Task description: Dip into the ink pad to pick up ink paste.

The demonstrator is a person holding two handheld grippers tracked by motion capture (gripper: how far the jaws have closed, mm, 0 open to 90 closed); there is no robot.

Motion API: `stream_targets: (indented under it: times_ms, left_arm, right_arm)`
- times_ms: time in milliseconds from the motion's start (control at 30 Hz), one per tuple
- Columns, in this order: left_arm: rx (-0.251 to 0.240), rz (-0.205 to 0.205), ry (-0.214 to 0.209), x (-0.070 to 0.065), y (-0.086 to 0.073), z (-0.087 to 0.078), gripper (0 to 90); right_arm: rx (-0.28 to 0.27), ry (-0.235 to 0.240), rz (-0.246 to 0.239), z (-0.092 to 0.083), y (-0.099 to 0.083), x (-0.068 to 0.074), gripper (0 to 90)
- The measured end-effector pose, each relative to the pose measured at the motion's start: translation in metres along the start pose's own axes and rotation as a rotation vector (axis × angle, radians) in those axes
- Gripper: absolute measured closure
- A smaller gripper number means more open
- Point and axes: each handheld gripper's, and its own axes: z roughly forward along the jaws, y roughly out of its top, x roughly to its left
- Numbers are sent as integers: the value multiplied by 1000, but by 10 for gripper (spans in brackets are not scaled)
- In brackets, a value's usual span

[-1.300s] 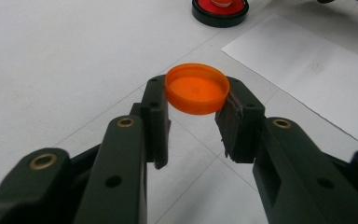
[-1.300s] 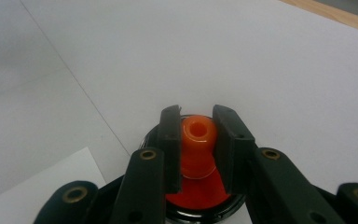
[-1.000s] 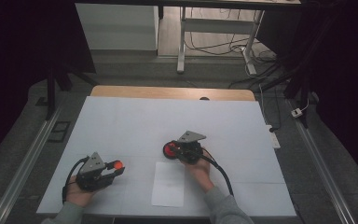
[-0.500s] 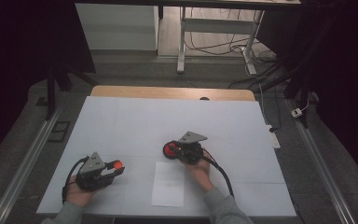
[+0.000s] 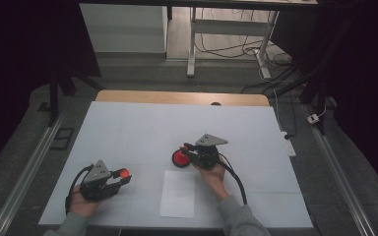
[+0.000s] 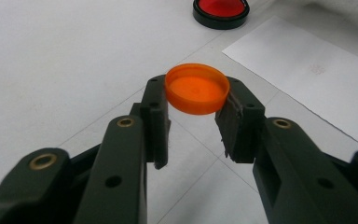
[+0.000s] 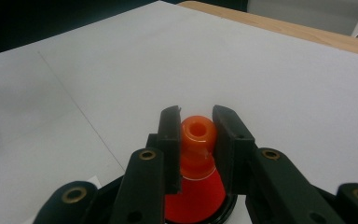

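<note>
We see two grippers, one per hand. Left gripper (image 6: 193, 116) clamps one orange cap (image 6: 196, 88), held flat just above white table (image 5: 138, 132), near its front-left edge. Right gripper (image 7: 196, 135) squeezes neck of one red cone-shaped bottle (image 7: 196, 154) standing on black base at mid-table. One paper sheet (image 5: 178, 193) lies between hands, near front edge.
</note>
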Motion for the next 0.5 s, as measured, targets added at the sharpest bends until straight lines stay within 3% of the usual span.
stream_targets:
  times_ms: [500]
  left_arm:
    - [3, 1, -1, 1, 0, 0, 645]
  right_arm:
    - [61, 0, -30, 9, -6, 2, 725]
